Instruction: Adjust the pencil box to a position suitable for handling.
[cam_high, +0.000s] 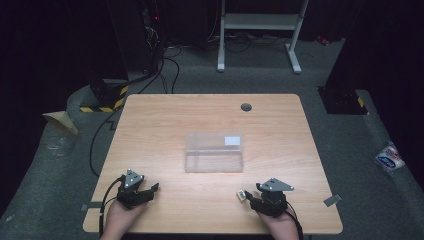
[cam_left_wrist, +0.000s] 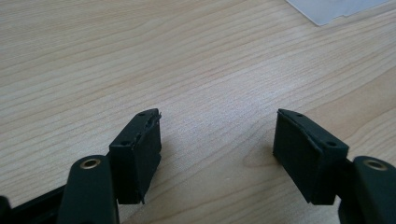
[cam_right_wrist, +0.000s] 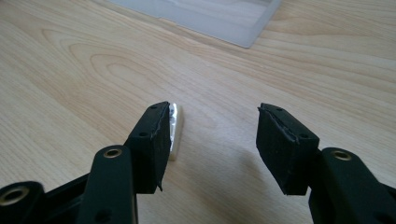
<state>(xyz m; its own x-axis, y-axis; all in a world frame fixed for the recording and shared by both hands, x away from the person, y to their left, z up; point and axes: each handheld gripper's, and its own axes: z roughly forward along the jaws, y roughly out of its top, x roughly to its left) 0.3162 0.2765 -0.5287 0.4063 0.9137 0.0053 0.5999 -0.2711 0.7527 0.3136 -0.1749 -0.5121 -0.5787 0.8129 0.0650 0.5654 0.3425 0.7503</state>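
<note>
Black jaws of my right gripper (cam_right_wrist: 212, 140) stand apart with bare wood between them; nothing is clamped. Touching the outer face of one jaw, outside the gap, lies a small white piece (cam_right_wrist: 174, 128), flat on the tabletop (cam_right_wrist: 93, 70). In the high view the same piece (cam_high: 242, 194) sits just to the left of the right gripper (cam_high: 253, 198), near the front edge. I judge it light and stiff, perhaps plastic with a glossy skin, so it may slide or flip if a jaw nudges it sideways. It looks thin, and I would shift the gripper over until the piece lies in the gap, then close across its narrow sides, low against the wood.

My left gripper (cam_left_wrist: 217, 140) also has its jaws wide apart and empty, over plain wood; in the high view it (cam_high: 147, 191) rests near the front left corner, well apart from the white piece.

Farther out, in the middle of the tabletop, stands a clear plastic box (cam_high: 214, 152) with a white label on it. Its near corner shows at the top of the right gripper view (cam_right_wrist: 224, 18), beyond the piece. I judge the box light and smooth-walled, easily pushed.
</note>
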